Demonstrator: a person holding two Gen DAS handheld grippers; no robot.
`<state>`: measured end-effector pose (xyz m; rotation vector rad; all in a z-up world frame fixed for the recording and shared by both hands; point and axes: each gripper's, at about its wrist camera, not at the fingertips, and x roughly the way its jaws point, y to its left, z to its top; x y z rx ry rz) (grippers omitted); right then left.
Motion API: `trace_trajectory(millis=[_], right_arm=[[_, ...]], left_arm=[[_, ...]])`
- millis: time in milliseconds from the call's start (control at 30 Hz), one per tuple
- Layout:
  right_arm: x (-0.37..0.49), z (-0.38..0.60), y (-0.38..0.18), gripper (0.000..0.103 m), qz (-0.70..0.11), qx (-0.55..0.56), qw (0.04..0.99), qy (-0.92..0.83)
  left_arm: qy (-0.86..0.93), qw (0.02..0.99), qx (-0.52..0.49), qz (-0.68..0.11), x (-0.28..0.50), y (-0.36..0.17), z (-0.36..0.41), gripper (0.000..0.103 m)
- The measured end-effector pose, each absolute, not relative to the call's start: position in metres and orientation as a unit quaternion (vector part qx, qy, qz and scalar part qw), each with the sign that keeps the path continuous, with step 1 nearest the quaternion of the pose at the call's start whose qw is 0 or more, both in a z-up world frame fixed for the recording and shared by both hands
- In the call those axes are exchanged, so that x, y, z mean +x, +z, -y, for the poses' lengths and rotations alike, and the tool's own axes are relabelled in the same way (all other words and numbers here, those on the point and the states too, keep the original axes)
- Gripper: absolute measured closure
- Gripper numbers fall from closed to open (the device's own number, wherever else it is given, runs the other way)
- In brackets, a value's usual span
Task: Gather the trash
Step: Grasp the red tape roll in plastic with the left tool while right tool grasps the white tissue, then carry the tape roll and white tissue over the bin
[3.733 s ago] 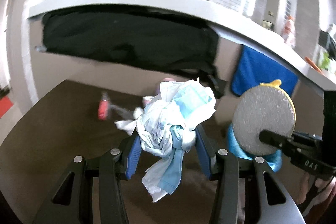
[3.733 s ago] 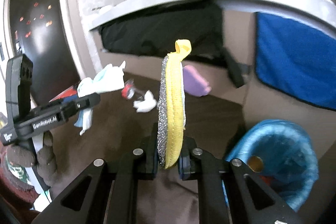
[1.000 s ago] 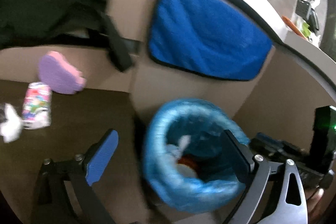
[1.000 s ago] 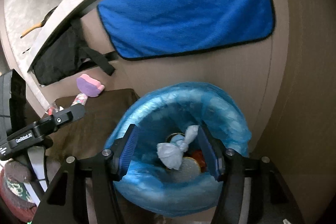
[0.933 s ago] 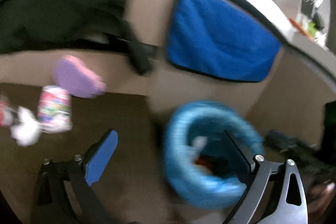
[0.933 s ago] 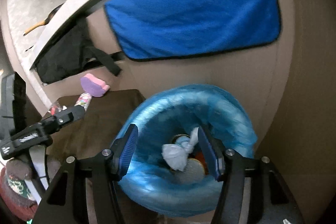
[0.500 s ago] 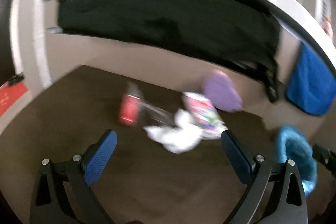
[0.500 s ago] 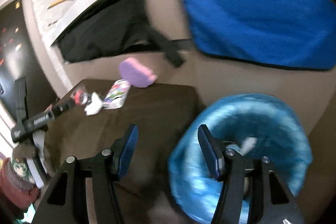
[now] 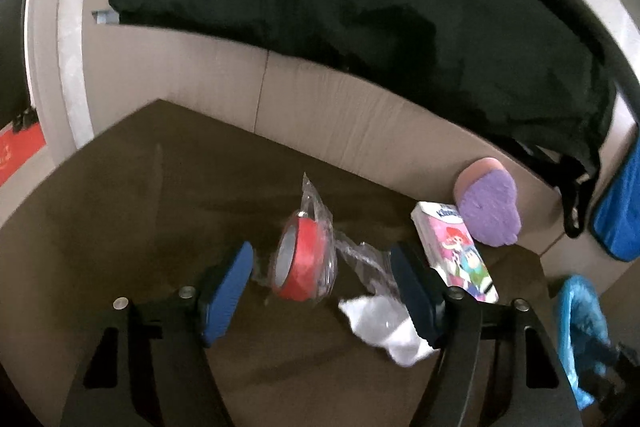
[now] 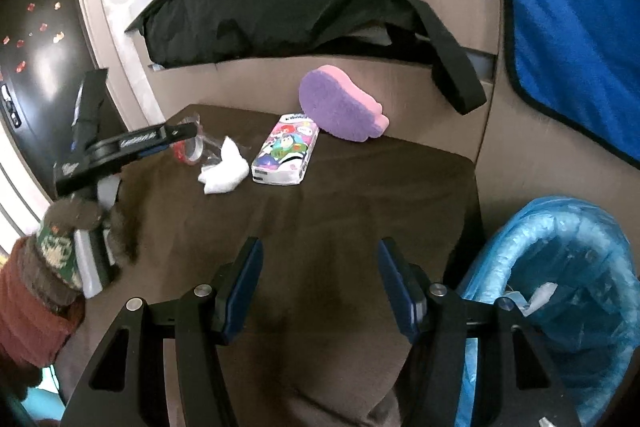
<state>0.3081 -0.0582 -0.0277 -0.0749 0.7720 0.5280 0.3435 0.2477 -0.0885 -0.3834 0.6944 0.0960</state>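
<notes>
— Red tape roll [image 9: 306,261] in its clear wrapper lies on the brown table [image 9: 132,211], between the left gripper's [image 9: 320,285] closing, not yet touching jaws.
— Next: pinch it, carry to the blue bin [image 10: 560,291]. The right gripper [image 10: 320,287] gapes empty.

Brown tabletop [image 10: 360,195] lies bare between tissue pack [image 10: 286,153] and bin [image 10: 560,291]
</notes>
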Motion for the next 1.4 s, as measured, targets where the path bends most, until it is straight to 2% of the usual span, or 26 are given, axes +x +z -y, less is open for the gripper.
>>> trace_trajectory(millis=[67, 133, 200, 500, 700, 867, 1100, 1400], right_arm=[[0.310, 0.058, -0.030, 0.046, -0.377, -0.035, 0.890, 0.253], [0.312, 0.059, -0.033, 0.046, -0.382, -0.035, 0.889, 0.250], [0.313, 0.059, -0.034, 0.046, -0.387, -0.034, 0.888, 0.247], [0.321, 0.036, -0.031, 0.046, -0.393, -0.040, 0.882, 0.258], [0.325, -0.009, -0.024, 0.046, -0.383, -0.068, 0.877, 0.284], [0.339, -0.053, -0.027, 0.046, -0.389, -0.084, 0.867, 0.300], [0.363, -0.096, -0.042, 0.046, -0.403, -0.097, 0.862, 0.292], [0.386, -0.127, -0.067, 0.058, -0.420, -0.135, 0.859, 0.260]], left_arm=[[0.047, 0.917, -0.187, -0.349, 0.355, -0.095, -0.247, 0.045], [0.045, 0.912, -0.187, -0.362, 0.360, -0.099, -0.248, 0.076], [0.038, 0.914, -0.194, -0.355, 0.357, -0.097, -0.253, 0.080], [0.006, 0.920, -0.256, -0.297, 0.303, -0.065, -0.288, 0.081], [0.011, 0.932, -0.252, -0.261, 0.264, -0.055, -0.300, 0.081], [0.005, 0.927, -0.276, -0.255, 0.259, -0.061, -0.310, 0.081], [0.023, 0.939, -0.249, -0.234, 0.247, -0.053, -0.310, 0.081], [0.024, 0.937, -0.247, -0.246, 0.249, -0.055, -0.311, 0.081]])
